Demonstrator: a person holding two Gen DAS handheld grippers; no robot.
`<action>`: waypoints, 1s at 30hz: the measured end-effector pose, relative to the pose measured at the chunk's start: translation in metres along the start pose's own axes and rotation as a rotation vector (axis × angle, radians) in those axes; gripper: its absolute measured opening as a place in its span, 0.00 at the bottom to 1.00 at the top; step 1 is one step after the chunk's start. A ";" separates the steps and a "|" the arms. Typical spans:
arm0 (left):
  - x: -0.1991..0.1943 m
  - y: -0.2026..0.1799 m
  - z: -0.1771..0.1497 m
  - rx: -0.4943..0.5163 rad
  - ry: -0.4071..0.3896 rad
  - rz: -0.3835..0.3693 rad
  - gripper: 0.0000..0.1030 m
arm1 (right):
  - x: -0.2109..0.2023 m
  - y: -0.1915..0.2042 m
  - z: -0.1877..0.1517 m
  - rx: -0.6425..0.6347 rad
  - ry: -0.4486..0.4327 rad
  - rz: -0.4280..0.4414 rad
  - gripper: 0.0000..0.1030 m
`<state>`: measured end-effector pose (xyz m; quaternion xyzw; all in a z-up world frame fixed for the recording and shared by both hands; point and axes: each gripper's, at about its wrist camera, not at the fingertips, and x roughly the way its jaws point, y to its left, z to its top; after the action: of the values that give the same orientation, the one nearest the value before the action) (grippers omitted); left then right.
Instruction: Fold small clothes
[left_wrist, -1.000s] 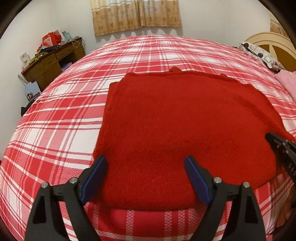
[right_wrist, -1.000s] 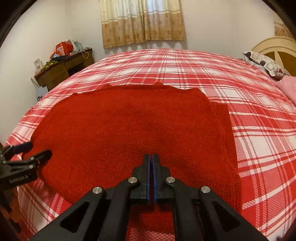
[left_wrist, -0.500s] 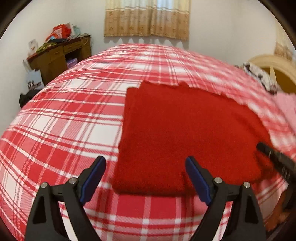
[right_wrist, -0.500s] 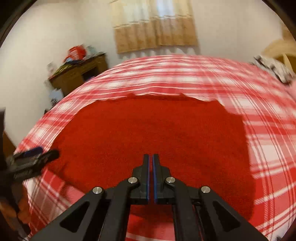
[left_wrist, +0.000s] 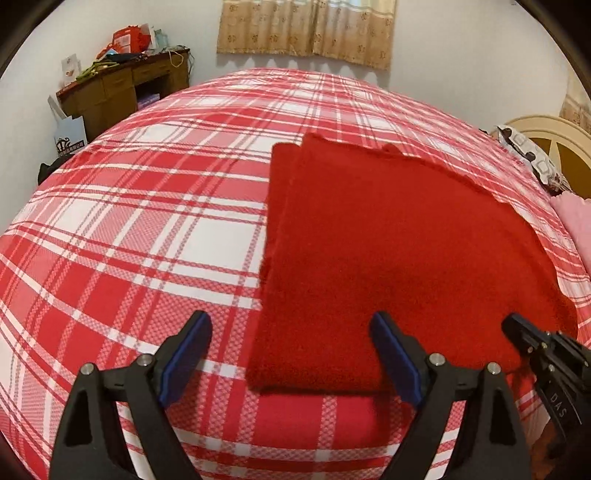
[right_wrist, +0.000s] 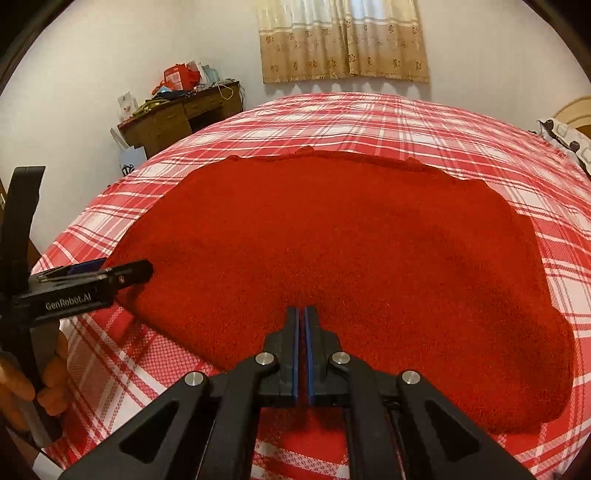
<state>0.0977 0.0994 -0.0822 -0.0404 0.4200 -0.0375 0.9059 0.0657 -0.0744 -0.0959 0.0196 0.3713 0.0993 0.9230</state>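
A red knitted garment (left_wrist: 399, 258) lies folded flat on the red-and-white plaid bed (left_wrist: 147, 240); it also fills the middle of the right wrist view (right_wrist: 351, 251). My left gripper (left_wrist: 291, 358) is open, just above the garment's near left corner, one finger over the bedsheet and one over the cloth. It shows from the side in the right wrist view (right_wrist: 122, 271). My right gripper (right_wrist: 303, 325) is shut, with red fabric showing between its pads at the garment's near edge. It also shows in the left wrist view (left_wrist: 517, 328) at the garment's near right corner.
A wooden desk (left_wrist: 122, 88) piled with clutter stands by the far left wall, a paper bag (left_wrist: 70, 136) beside it. Curtains (left_wrist: 306, 29) hang on the back wall. A cream headboard (left_wrist: 550, 147), a patterned pillow (left_wrist: 528, 155) and pink cloth (left_wrist: 576, 225) lie at right.
My left gripper has slid left along the garment's near edge, from straddling its middle to its left corner, still open. The right gripper stays shut on the near edge.
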 end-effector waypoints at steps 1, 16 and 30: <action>-0.002 0.002 0.002 -0.010 -0.013 0.001 0.88 | -0.001 -0.001 -0.001 0.003 -0.004 0.004 0.03; 0.048 -0.002 0.059 -0.165 0.052 -0.113 0.87 | -0.001 -0.005 -0.002 0.027 -0.015 0.033 0.03; 0.050 -0.020 0.056 -0.089 -0.021 -0.054 0.69 | -0.001 -0.001 0.004 0.011 0.012 0.003 0.03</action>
<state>0.1722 0.0767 -0.0815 -0.0922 0.4106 -0.0428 0.9062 0.0672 -0.0757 -0.0925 0.0249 0.3775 0.0989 0.9204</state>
